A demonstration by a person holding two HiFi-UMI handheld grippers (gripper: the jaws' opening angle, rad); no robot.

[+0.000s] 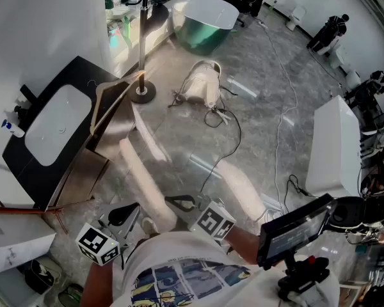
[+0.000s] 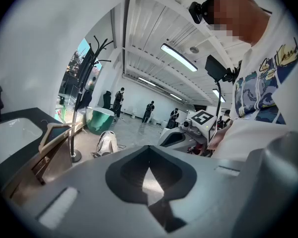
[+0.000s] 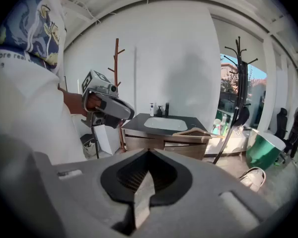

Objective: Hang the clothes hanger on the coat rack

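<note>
A wooden clothes hanger [image 1: 110, 101] lies on the corner of the dark vanity top [image 1: 83, 69], beside the sink; it also shows as the hanger [image 2: 57, 132] and the hanger [image 3: 198, 132] in the gripper views. The black coat rack [image 1: 143, 40] stands just behind it on a round base, branches up as the rack [image 3: 237, 78]. Both grippers hang low near my body, far from the hanger. My left gripper [image 1: 125, 215] is shut and empty, as its own view shows [image 2: 149, 175]. My right gripper [image 1: 182, 202] is shut on nothing [image 3: 148, 180].
A white bag-like object [image 1: 201, 85] and loose cables [image 1: 230, 130] lie on the grey floor. A green tub [image 1: 208, 21] stands behind, a white block [image 1: 333, 146] at right, a screen on a stand [image 1: 294, 230] by my right side. A brown wooden rack [image 3: 115, 58] stands by the wall.
</note>
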